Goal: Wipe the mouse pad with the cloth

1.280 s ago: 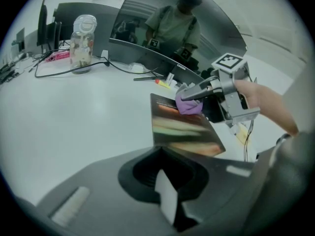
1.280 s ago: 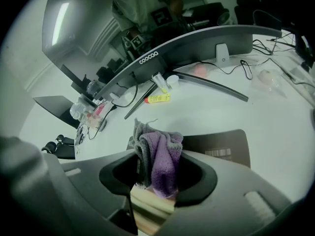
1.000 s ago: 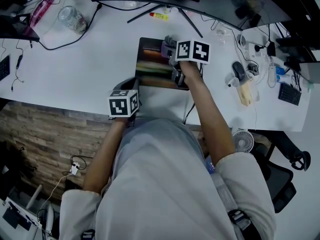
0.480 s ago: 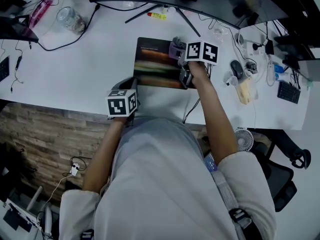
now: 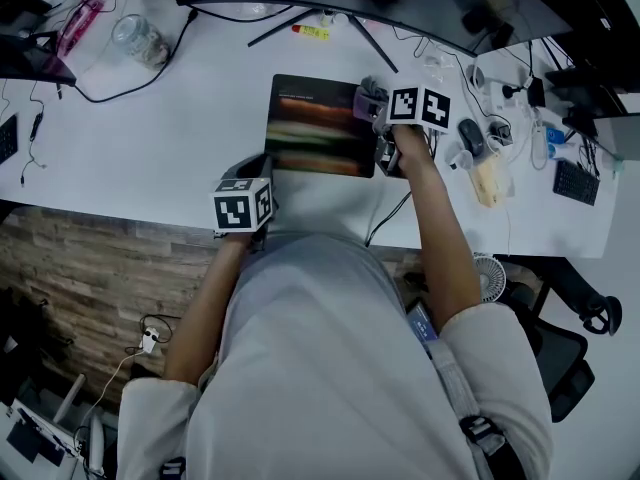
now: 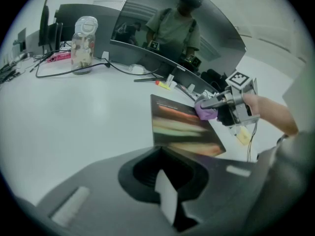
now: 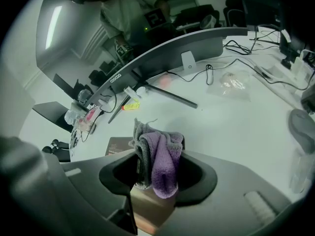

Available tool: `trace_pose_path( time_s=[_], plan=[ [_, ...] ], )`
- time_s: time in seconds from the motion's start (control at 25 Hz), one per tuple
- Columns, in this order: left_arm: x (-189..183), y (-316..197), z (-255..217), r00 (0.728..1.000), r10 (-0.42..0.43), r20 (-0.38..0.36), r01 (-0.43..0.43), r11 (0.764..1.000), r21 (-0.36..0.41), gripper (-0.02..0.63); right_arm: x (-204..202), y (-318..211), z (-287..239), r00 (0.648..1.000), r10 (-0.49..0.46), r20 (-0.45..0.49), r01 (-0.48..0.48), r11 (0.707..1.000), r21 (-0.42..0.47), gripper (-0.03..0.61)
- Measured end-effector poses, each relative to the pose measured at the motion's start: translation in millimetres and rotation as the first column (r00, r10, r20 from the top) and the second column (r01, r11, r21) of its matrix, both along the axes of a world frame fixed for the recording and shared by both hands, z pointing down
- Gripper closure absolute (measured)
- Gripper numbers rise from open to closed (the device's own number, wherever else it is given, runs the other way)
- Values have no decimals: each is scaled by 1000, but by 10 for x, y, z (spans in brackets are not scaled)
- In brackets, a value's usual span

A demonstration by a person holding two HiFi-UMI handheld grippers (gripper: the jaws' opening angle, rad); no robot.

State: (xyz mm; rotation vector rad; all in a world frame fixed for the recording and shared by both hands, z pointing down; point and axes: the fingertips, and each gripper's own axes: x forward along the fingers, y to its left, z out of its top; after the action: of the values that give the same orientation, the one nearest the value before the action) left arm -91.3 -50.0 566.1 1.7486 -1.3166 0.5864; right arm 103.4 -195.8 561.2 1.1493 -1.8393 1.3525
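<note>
Wiping looks under way, not finished: the right gripper (image 5: 374, 108), clamped on the bunched purple-grey cloth (image 7: 160, 159), sits at the mouse pad's (image 5: 315, 128) 3 o'clock edge, while the left gripper (image 6: 165, 200), jaws together and empty, waits by its 7 o'clock corner

No wording could be read. The curved monitor (image 7: 98, 33) carried a small white logo (image 7: 114, 77), seemingly a brand name, too blurred to spell; the mouse pad (image 5: 315, 125) bore an illegible line of print (image 5: 300, 95).

On desk (image 5: 180, 148): mouse pad (image 5: 318, 125) centre; cloth (image 5: 366, 100) at its right edge; jar (image 5: 140, 38) far left behind.
</note>
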Motion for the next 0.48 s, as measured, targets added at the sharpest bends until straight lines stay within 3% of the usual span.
trace_pose_path(
  time_s=[0.48],
  plan=[
    [-1,-4,-2,1000,5,2,-5,1000,4,614,362,7,-11,996,45,-71,-44,999,17,387]
  ],
)
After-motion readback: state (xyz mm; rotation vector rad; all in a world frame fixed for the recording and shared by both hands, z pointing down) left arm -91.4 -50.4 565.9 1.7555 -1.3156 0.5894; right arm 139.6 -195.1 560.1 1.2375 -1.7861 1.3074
